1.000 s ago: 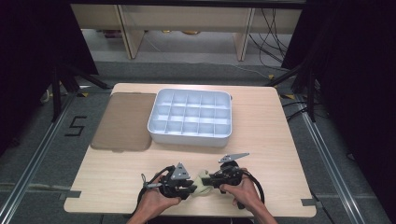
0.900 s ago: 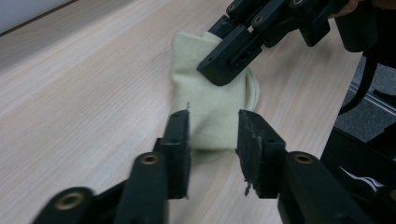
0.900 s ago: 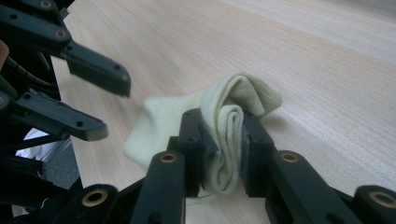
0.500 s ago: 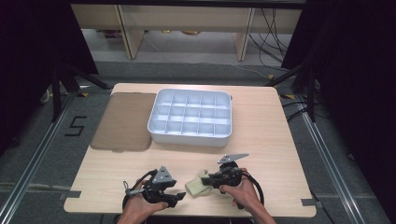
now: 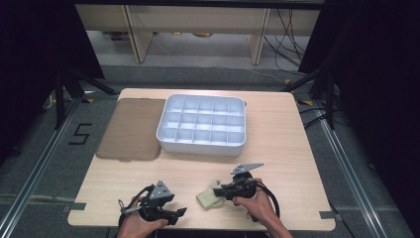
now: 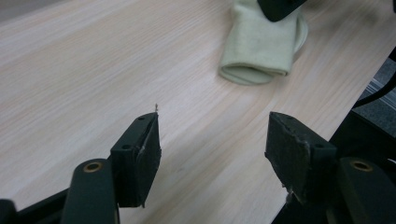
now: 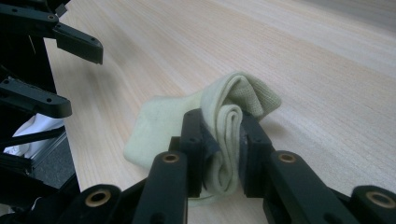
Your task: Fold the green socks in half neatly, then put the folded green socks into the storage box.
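Note:
A pale yellow-green folded cloth (image 5: pixel 209 197) lies near the table's front edge. My right gripper (image 5: pixel 221 192) is shut on its folded end, and in the right gripper view the pads (image 7: pixel 194 140) squeeze the cloth (image 7: pixel 229 100) between them. My left gripper (image 5: pixel 181 212) sits to the left of the cloth, apart from it, low over the wood. Its jaws have just been opening and now stand wide, with nothing between them (image 6: pixel 212 144). In the left gripper view the cloth (image 6: pixel 261 51) lies ahead on the table.
A white tray (image 5: pixel 201 144) divided into several empty compartments stands at the table's middle back. Left of it lies a flat brown mat (image 5: pixel 132 128). The table's front edge (image 5: pixel 198 227) runs just below both hands.
The left gripper has let go of the cloth, opened, and drawn back to the left and toward the front edge. The right gripper has stayed put, shut on the cloth.

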Available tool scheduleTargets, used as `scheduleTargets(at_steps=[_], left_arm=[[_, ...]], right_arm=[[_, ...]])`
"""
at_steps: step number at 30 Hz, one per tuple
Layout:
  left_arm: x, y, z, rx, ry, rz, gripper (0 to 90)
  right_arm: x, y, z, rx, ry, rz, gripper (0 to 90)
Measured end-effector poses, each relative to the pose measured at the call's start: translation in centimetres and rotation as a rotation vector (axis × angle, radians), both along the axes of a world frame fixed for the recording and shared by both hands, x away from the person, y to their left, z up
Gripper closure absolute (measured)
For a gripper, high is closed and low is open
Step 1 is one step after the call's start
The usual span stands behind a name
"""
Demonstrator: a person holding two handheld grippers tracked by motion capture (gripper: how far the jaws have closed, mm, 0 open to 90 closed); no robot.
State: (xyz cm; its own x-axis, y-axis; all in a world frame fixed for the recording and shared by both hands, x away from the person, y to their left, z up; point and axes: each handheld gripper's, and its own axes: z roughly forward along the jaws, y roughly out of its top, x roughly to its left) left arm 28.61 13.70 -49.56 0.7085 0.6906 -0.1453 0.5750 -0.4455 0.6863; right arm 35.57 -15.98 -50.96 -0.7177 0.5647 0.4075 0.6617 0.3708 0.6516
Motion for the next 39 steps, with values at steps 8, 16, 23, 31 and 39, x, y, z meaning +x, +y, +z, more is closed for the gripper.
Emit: scheduleTargets(at_steps=[8,16,23,31,39], left_arm=[[-0.7,0.9,-0.8,0.011,0.007,0.027,34.0],[-0.8,1.3,-0.8,0.031,-0.019,0.022,31.0],[-0.9,1.4,-1.0,0.006,-0.021,0.055,29.7],[-0.9,1.6,-0.9,0.024,-0.030,0.036,29.6],[-0.9,1.6,-0.8,0.029,-0.023,0.043,29.6]], right_arm=[[0.1,0.1,0.2,-0.013,-0.008,-0.013,75.9],[0.1,0.3,0.7,-0.012,-0.015,-0.009,76.1],[0.3,-0.1,1.4,0.004,-0.044,0.005,76.4],[0.5,-1.0,2.8,0.004,-0.080,-0.007,76.5],[0.7,-1.7,4.2,-0.042,-0.102,-0.018,76.4]])
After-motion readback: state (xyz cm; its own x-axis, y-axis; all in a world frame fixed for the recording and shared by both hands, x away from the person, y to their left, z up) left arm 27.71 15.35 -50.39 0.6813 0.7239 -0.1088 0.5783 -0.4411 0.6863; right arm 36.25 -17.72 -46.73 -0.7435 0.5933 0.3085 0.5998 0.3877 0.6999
